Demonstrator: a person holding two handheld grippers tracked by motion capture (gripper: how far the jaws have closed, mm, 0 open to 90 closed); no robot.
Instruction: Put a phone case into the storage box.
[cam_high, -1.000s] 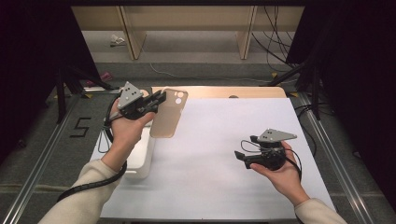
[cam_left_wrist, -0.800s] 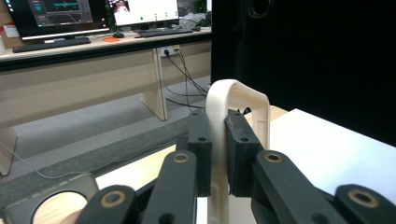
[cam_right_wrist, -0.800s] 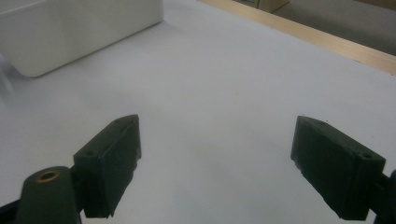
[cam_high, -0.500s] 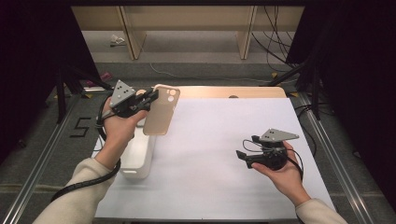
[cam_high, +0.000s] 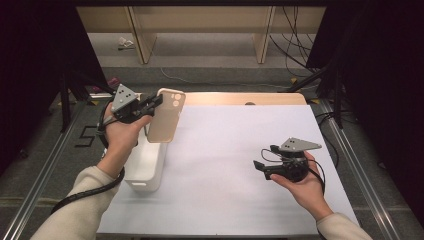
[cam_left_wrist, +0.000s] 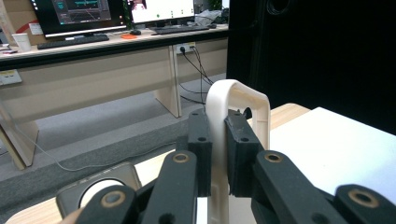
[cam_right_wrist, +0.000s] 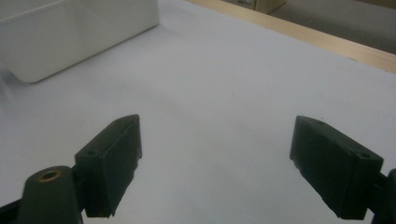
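A beige phone case (cam_high: 166, 121) hangs in the air over the far left of the white table cover, held by its edge. My left gripper (cam_high: 156, 101) is shut on it; in the left gripper view the two black pads pinch the case's pale rim (cam_left_wrist: 219, 135). Under and just left of the case stands a white rectangular bin (cam_high: 146, 165). My right gripper (cam_high: 259, 167) rests low over the cover at the right, held in a hand. Its jaws stand wide open in the right gripper view (cam_right_wrist: 215, 163), with nothing between them.
The white cover (cam_high: 235, 150) lies on a wooden table (cam_high: 240, 98). The bin's corner (cam_right_wrist: 74, 32) shows far off in the right gripper view. Metal rails run along both sides of the table. Desk legs and cables stand beyond the far edge.
My left gripper has carried the phone case a little to the left and away from me, toward the spot above the bin. The right gripper has stayed where it was.
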